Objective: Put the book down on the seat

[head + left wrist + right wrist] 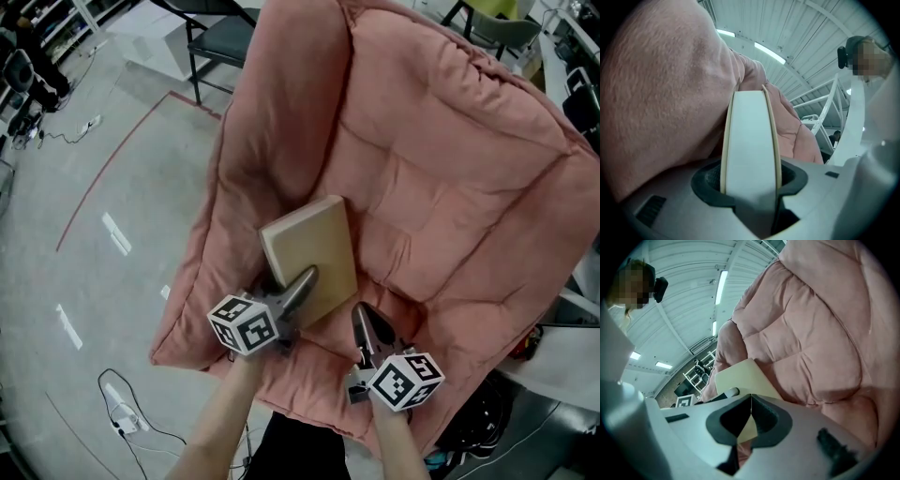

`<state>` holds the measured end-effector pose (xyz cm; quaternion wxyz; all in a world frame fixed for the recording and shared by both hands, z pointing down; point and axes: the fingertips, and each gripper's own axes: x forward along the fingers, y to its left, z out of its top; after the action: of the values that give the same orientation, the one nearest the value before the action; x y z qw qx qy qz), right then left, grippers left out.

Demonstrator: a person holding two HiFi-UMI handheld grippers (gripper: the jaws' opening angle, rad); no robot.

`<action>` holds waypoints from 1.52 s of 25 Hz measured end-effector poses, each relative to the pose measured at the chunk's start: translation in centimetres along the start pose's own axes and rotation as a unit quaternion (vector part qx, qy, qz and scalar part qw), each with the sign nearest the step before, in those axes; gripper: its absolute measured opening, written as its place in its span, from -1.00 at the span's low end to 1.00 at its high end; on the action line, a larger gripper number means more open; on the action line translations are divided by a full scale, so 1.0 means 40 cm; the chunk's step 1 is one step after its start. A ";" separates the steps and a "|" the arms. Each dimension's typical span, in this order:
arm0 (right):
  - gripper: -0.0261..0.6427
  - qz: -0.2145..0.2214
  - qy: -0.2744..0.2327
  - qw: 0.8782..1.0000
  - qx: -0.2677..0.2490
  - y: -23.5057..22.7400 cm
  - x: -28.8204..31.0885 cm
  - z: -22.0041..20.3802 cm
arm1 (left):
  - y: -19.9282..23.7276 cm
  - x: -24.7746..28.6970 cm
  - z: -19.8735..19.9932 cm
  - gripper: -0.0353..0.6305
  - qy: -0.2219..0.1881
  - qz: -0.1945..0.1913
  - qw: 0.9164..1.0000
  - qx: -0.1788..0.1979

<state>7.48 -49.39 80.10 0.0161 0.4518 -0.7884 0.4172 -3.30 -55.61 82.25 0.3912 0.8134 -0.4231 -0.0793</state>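
Book (309, 255) lies on the pink seat (450, 187) in the head view, left gripper (298, 286) at its 7 o'clock corner, right gripper (364, 328) just beside at 5; the left gripper view alone shows its white page edge pinched between the pads, and the right gripper view shows that gripper's jaws pressed together, empty.

Layout: the tan rectangular hardback book (309, 248) lies on the seat of the pink quilted fabric armchair (450, 178), left of the seat's middle and close to the left armrest padding; probably flat, but its underside is hidden. The left gripper (302, 281) sits at the book's near-left corner, with the book's edge between its jaws and a pad against each cover. The right gripper (362, 317) is just right of the book's near corner, not touching it, jaws together on nothing. A black metal-framed chair (220, 39) stands behind the armchair, to the left. A white cable (127, 412) lies on the grey concrete floor (112, 178), left of the forearms.
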 end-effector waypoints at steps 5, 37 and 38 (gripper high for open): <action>-0.89 0.005 0.007 1.000 -0.019 0.017 -0.002 -0.003 | 0.000 -0.013 -0.007 -0.18 0.000 0.027 1.000 -0.010; -0.88 0.025 0.017 0.999 -0.029 0.174 -0.141 -0.008 | -0.088 -0.244 -0.065 -0.01 0.021 0.081 0.996 -0.020; -0.89 0.026 0.017 0.999 -0.031 0.184 -0.147 -0.006 | -0.099 -0.251 -0.062 -0.01 0.022 0.081 0.996 -0.018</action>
<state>5.54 -43.32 73.15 0.0326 0.4231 -0.8119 0.4009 -6.00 -45.32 79.14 0.4200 0.7707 -0.4777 -0.0369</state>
